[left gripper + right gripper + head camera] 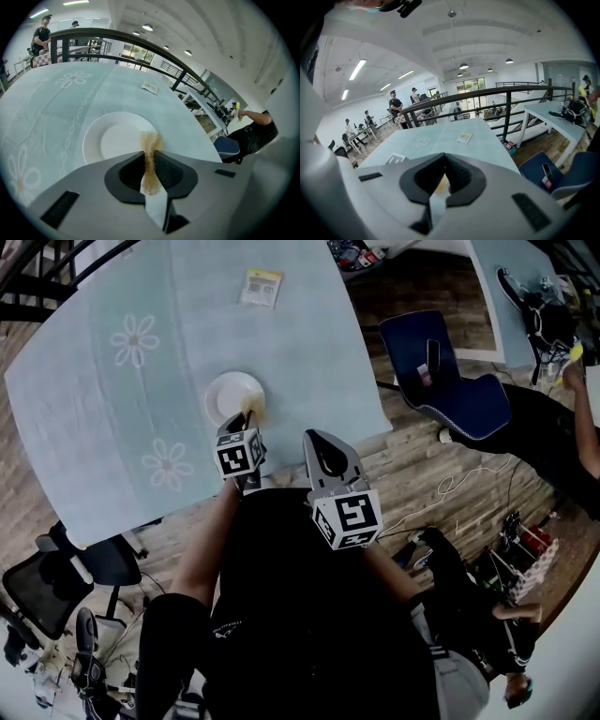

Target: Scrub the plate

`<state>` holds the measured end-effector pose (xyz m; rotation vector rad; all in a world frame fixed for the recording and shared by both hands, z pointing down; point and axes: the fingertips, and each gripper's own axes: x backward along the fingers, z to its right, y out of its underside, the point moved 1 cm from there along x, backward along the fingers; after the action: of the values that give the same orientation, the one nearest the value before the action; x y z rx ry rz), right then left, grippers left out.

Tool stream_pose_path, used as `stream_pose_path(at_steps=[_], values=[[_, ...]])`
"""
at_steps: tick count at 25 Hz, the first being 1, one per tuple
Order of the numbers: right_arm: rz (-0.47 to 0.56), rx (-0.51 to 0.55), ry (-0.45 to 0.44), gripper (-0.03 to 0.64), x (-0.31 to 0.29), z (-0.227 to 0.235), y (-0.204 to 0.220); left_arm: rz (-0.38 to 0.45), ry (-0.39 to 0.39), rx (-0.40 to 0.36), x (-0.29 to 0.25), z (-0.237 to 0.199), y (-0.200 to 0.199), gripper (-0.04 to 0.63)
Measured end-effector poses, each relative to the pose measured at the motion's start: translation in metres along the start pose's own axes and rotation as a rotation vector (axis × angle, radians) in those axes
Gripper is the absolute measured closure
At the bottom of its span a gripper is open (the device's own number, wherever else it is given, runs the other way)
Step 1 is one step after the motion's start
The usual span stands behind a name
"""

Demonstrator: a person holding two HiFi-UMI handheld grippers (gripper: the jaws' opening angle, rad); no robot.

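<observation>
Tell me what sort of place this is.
Probably an open-plan office or lab workspace, perhaps a mezzanine: a black railing runs along the edge, people stand by long tables under strip lights, and an office chair and loose cables sit nearby.

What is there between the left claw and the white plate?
A golden-brown scrubbing pad, clamped in the left claw, reaches out over the plate. The left gripper view shows it best.

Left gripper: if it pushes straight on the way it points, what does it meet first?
The white plate: the left gripper, tongs shut on a golden scrub pad, points at its near rim. The pad would touch first; whether it touches now is unclear.
</observation>
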<state>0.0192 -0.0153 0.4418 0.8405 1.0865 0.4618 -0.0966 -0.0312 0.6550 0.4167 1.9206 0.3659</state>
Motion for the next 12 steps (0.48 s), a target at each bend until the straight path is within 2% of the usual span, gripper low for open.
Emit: stream_pose_path(at_steps=[5, 12], values=[[-0.007, -0.002, 0.003, 0.607, -0.003, 0.000, -0.002, -0.016, 0.003, 0.044, -0.002, -0.005, 0.000, 0.531], [-0.009, 0.011, -0.005, 0.607, -0.004, -0.005, -0.002, -0.017, -0.011, 0.068, 0.001, -0.016, 0.003, 0.531]])
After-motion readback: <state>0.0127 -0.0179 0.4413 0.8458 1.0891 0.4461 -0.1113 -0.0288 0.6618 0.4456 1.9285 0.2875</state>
